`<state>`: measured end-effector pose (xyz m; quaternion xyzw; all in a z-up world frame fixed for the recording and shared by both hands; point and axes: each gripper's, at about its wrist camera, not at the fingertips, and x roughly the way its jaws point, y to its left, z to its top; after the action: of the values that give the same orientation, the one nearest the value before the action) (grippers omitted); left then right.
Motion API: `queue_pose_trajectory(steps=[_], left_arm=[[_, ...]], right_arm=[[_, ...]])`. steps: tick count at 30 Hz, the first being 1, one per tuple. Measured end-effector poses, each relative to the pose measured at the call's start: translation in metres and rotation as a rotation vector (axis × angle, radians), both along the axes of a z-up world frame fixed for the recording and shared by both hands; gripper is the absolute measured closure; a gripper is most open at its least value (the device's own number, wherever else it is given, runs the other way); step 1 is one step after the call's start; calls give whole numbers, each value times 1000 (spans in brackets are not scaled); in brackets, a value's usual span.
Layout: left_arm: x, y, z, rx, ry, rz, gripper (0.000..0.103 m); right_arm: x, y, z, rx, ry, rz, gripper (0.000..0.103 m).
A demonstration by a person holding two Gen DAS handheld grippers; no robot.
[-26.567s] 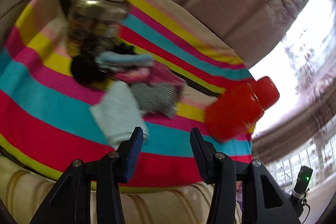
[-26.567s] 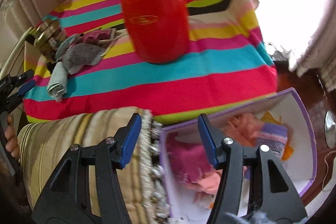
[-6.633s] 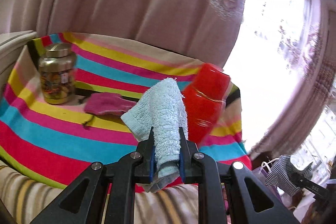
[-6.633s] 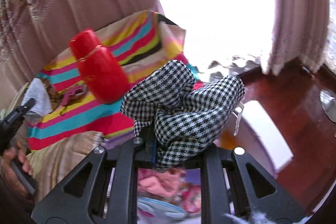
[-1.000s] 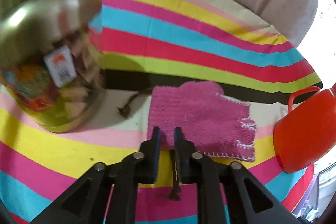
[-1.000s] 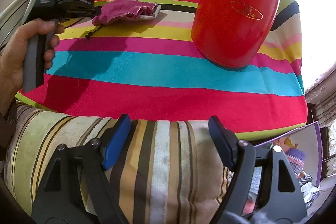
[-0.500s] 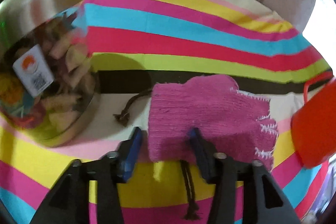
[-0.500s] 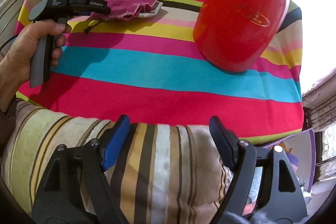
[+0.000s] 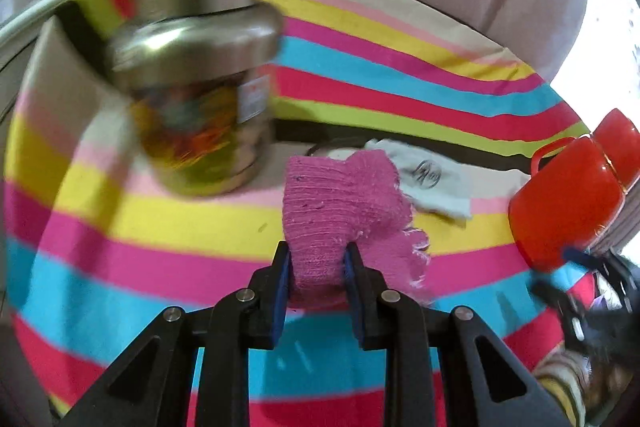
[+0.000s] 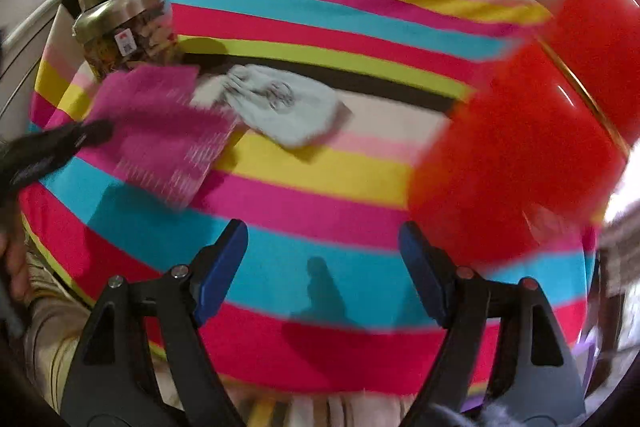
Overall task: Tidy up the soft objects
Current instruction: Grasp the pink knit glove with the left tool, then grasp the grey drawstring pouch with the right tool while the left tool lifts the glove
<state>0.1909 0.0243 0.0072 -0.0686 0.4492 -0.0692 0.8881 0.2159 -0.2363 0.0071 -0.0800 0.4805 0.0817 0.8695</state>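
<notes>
Gripping: left wrist view — the left gripper (image 9: 316, 263) has its blue-padded jaws clamped on the cuff end of a pink knit glove (image 9: 340, 203), which is bunched between them and lifted off the cloth.
Glove position: its loose, stitched edge hangs to the right of the jaws, above the pink and blue bands of the striped cloth (image 9: 120, 227).
Behind the glove: a pale drawstring pouch (image 9: 432, 183) with a round printed mark lies flat on the cloth, partly hidden by the glove; a dark cord shows at its far left end.
Jar: a glass jar with a metal lid (image 9: 200, 79), blurred, stands upright at the left, near the glove; colourful contents show through the glass.
Red container: a red plastic canister (image 9: 568, 203) sits at the right edge, well apart from the jar.
Right wrist view, tool: the right gripper (image 10: 324, 255) has its jaws spread wide with nothing between them, hovering above the near blue and red stripes of the cloth (image 10: 340, 195).
Glove here: the pink glove (image 10: 160, 131), blurred, hangs from the dark tip of the left gripper (image 10: 90, 133) at the left.
Pouch here: the pale pouch (image 10: 288, 107) lies just right of the glove, on the cream and yellow bands.
Jar here: the lidded jar (image 10: 124, 19) stands at the far left, behind the glove.
Canister here: the red canister (image 10: 528, 147), heavily blurred, fills the right side.
</notes>
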Motion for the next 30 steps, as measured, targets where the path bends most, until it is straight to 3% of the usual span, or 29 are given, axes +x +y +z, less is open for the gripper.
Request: queue_pose_trajectory(steps=[6, 9, 11, 13, 18, 20, 22, 25, 28, 30], left_arm=[[-31, 42, -14, -11, 68, 86, 76], [-29, 63, -21, -42, 94, 151, 67], [-23, 74, -25, -74, 131, 216, 52], [-31, 87, -22, -149, 129, 268, 52], [-62, 102, -32, -515, 266, 367, 51], [-65, 100, -40, -552, 300, 413, 51], [-52, 95, -49, -529, 326, 423, 51], [-39, 91, -60, -552, 358, 455, 51], [-25, 87, -59, -543, 352, 476, 47], [-12, 86, -56, -551, 335, 513, 37]], right_arm=[[46, 49, -10, -95, -27, 204, 23], [67, 75, -19, -165, -20, 331, 23], [81, 85, -26, -214, -13, 381, 23], [93, 94, -32, -268, -10, 429, 23], [126, 101, -48, -343, 23, 521, 23], [138, 98, -54, -331, 37, 525, 23], [146, 96, -59, -299, 60, 520, 22], [156, 85, -60, -178, 67, 481, 23], [158, 78, -64, -13, 114, 439, 50], [154, 71, -65, 54, 113, 392, 57]])
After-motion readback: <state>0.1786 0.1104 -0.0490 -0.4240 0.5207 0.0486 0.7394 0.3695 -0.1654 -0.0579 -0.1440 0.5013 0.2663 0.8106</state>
